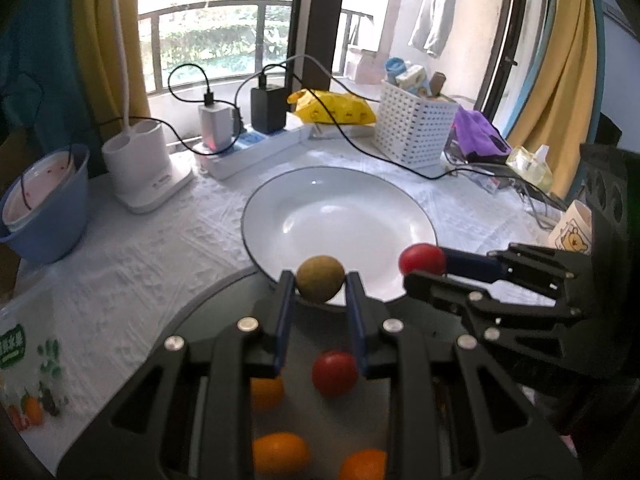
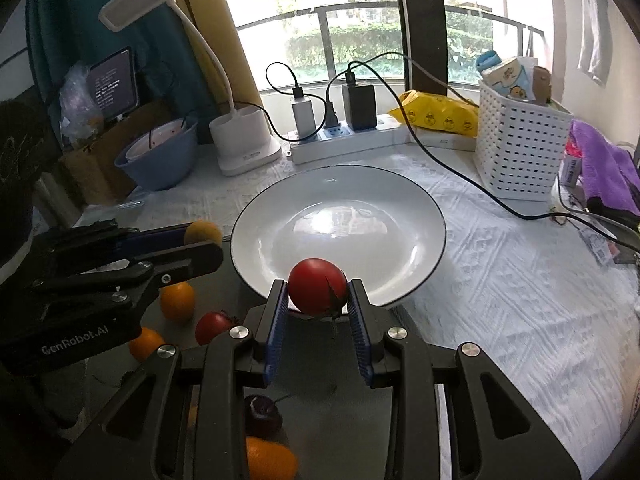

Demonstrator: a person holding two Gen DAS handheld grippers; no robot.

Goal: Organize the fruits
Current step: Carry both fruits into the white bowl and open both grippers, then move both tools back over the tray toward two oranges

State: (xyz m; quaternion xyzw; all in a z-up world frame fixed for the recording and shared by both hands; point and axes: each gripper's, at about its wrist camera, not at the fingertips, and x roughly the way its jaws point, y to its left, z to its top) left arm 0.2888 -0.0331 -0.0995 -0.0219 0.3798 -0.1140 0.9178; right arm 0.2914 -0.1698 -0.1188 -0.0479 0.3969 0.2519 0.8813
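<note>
Left gripper: jaws nearly closed on a small yellow-green fruit, pinched at its sides near the tips, hanging above the near rim of the white plate. Right gripper: jaws drawn in on a red tomato, stalk end turned down, likewise poised over the near rim.

Best carried further inward before release, toward the bare middle of the plate, since a drop at the rim would likely send round fruit rolling back onto the dark tray. Worth lowering until each fruit is close to the plate's surface, then easing the jaws apart slowly rather than snapping open. Sensible to keep the two grippers apart, yellow-green fruit to the left half, tomato to the right, so neither knocks the other.

Still waiting on the tray: oranges, another tomato, a dark purple fruit. Worth minding the black cable trailing over the tabletop behind the plate.
</note>
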